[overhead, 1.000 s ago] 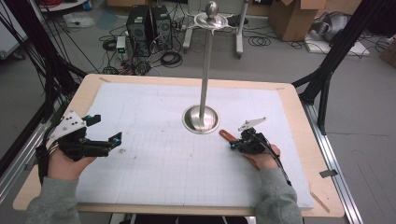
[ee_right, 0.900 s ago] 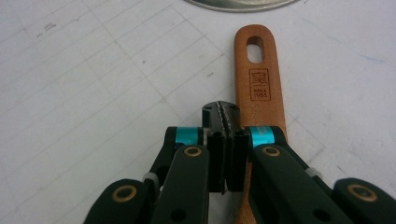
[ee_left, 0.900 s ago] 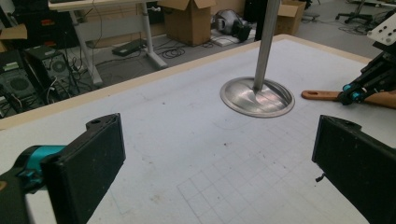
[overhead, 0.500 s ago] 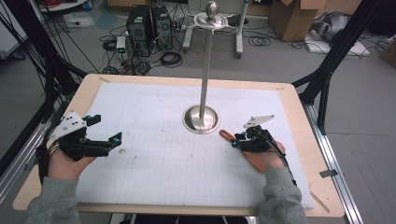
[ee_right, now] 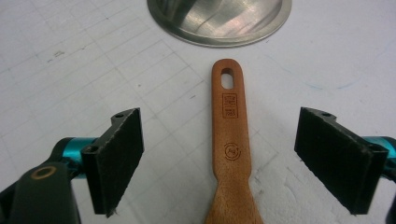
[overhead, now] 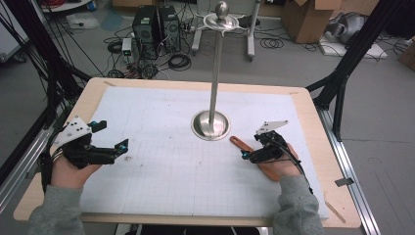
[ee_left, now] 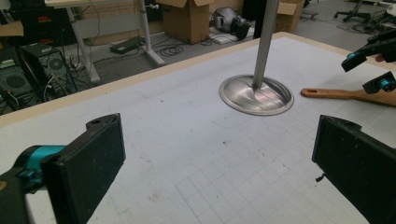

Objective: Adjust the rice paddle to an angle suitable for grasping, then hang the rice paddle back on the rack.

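Note:
A wooden spatula [overhead: 239,142] lies flat on the white gridded mat [overhead: 171,161], with its holed handle end [ee_right: 229,135] pointing at the round steel base [overhead: 210,125] of a tall metal stand. My right gripper [ee_right: 226,144] straddles the handle. Its jaws have just been opening, and both black pads now stand well clear of the wood. From above, the right gripper [overhead: 247,155] sits over the spatula's wider part, which the hand partly hides. My left gripper [overhead: 112,134] rests at the mat's left side, open and with nothing between its pads [ee_left: 93,158].
The stand's pole [overhead: 214,73] rises from the mat's middle to a ball top. The left gripper view shows the base [ee_left: 256,94], the spatula [ee_left: 336,94] and the right gripper [ee_left: 369,70] farther off. A wooden table rim [overhead: 195,84] borders the mat; boxes and cables lie on the floor beyond.
The right gripper's jaws have spread apart around the spatula handle, and the hand has eased back slightly. The spatula stays where it lay. The left hand has not moved.

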`<state>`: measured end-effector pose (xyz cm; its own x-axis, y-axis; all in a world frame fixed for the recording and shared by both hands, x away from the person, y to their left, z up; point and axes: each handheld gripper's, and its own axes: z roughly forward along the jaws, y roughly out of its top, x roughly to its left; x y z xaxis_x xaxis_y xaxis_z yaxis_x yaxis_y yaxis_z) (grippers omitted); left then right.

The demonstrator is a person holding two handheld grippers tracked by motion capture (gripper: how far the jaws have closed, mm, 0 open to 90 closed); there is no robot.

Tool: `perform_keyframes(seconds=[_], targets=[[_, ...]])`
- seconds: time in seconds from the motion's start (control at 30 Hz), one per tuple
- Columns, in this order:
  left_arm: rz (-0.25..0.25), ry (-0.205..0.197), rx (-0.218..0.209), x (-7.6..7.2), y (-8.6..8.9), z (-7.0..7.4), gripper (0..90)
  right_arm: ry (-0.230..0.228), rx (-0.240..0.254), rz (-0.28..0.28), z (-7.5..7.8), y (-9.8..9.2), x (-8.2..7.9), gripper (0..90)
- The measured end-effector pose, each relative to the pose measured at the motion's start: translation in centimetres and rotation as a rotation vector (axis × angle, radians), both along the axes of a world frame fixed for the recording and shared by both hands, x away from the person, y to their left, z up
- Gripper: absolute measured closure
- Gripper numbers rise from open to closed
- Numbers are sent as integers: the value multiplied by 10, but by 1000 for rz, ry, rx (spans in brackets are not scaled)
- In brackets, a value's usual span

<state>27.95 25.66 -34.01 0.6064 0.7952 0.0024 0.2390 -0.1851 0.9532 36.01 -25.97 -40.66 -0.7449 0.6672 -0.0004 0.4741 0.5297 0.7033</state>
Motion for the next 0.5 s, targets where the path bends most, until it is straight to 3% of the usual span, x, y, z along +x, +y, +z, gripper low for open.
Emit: perform_keyframes(seconds=[0.17,0.5], targets=[[5,3,1,-2,1,-1,30,4,-3,7,3,-1,1,139],[18,2,5,-7,5,-2,30,36,-60,20,0,3,7,142]])
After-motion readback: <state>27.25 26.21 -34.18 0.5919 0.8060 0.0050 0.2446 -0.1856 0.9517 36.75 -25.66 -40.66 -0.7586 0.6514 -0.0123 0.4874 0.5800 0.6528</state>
